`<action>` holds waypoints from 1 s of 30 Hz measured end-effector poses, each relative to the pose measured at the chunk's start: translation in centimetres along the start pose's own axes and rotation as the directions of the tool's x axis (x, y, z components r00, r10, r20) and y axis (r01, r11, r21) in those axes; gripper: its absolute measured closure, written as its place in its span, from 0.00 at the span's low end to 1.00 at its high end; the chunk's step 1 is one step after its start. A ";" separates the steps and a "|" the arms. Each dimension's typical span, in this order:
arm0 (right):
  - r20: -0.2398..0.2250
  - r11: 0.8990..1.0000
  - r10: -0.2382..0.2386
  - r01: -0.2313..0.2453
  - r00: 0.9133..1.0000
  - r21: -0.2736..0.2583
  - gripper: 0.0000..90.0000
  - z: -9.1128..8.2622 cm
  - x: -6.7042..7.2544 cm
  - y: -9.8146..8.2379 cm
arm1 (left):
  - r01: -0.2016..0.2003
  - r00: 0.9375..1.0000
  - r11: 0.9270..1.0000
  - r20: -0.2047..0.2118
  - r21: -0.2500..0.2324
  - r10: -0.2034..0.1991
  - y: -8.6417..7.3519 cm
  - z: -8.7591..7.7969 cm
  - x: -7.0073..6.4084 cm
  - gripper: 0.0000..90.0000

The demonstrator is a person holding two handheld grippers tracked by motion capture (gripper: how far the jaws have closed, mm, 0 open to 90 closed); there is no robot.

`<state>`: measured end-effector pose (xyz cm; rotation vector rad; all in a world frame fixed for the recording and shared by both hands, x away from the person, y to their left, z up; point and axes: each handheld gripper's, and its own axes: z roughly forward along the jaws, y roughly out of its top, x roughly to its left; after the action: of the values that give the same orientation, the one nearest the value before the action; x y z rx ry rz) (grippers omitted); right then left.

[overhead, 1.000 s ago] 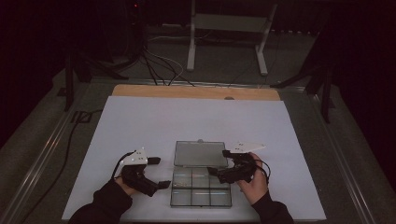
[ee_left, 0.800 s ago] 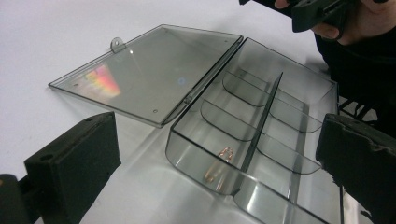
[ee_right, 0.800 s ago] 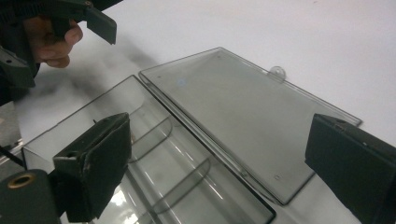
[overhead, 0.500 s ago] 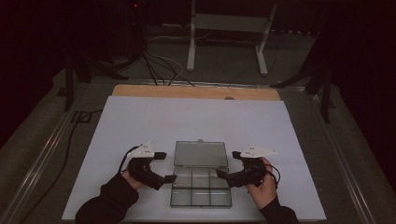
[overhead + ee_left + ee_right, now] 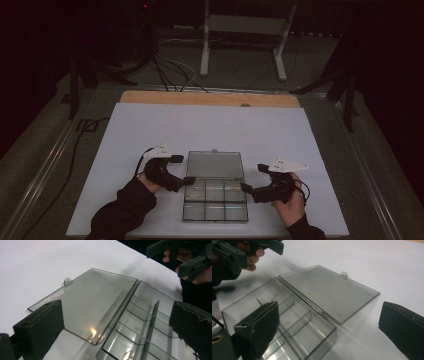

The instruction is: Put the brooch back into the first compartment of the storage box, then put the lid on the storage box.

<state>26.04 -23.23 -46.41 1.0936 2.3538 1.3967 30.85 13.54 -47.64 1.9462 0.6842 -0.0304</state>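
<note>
- Left tongs (image 5: 186,170), lower left of centre in the high view: jaws are standing released, spread wide, gripping nothing. They are hovering just beside the left edge of the clear box (image 5: 215,199), near the line where lid and tray are meeting. In the left gripper view the two black jaws are framing the box with open space between them.
- Clear box, lower centre of the high view, is lying on the white desk (image 5: 150,130). Its lid (image 5: 215,165) is lying flat, folded fully back toward the upper part of the frame, with its small latch tab (image 5: 67,281) at the far edge.
- Tray half is showing six compartments in the high view; they are looking empty, though glare on the plastic is making that hard to confirm.
- Right tongs (image 5: 252,180), lower right of centre: jaws also released and wide apart, grasping nothing, sitting just beside the box's right edge.
- Progress judgement: the opening appears done, lid fully laid back. Neither tongs is touching the box now. No items for loading are lying on the desk, so what is remaining is likely closing the lid or moving the box; cannot tell which.
</note>
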 end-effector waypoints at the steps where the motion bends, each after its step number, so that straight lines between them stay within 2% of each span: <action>1: 0.003 1.000 0.002 -0.002 1.000 0.001 0.03 -0.1 -0.1 -0.1 | 0.009 1.000 1.000 -0.009 -0.003 -0.009 0.0 0.0 0.1 0.01; 5: 0.009 1.000 0.006 -0.006 1.000 -0.003 0.03 -0.1 -0.3 -0.2 | 0.058 0.997 0.998 -0.039 -0.024 -0.059 0.2 0.2 0.6 0.01; 8: 0.010 1.000 0.007 -0.007 1.000 -0.004 0.03 0.0 -0.5 -0.3 | 0.086 0.995 0.996 -0.048 -0.023 -0.087 0.4 0.5 0.9 0.01; 14: 0.009 1.000 0.008 -0.008 1.000 -0.008 0.03 0.0 -0.6 -0.4 | 0.109 0.987 0.994 -0.117 -0.002 -0.108 0.4 1.4 1.4 0.01; 19: 0.009 1.000 0.005 -0.005 1.000 -0.006 0.03 0.1 -0.6 -0.3 | 0.131 0.975 0.991 -0.180 -0.003 -0.129 0.7 1.7 1.6 0.01; 24: 0.014 1.000 -0.002 0.002 1.000 -0.006 0.03 0.1 -0.5 -0.3 | 0.173 0.965 0.985 -0.201 -0.005 -0.170 0.7 1.9 1.8 0.01; 26: 0.014 1.000 -0.002 0.002 1.000 -0.007 0.03 0.1 -0.5 -0.3 | 0.193 0.958 0.981 -0.219 0.009 -0.187 0.8 2.0 1.8 0.01; 28: 0.017 1.000 -0.004 0.005 1.000 -0.006 0.03 0.2 -0.5 -0.2 | 0.199 0.956 0.980 -0.222 0.022 -0.189 0.7 2.1 1.8 0.01; 30: 0.015 1.000 -0.004 0.004 1.000 -0.006 0.03 0.2 -0.6 -0.2 | 0.227 0.951 0.974 -0.222 0.024 -0.216 0.5 2.1 2.1 0.01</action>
<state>26.44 -23.55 -46.84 1.0926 2.3387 1.3891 33.39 12.55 -48.82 1.9277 1.0556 0.0295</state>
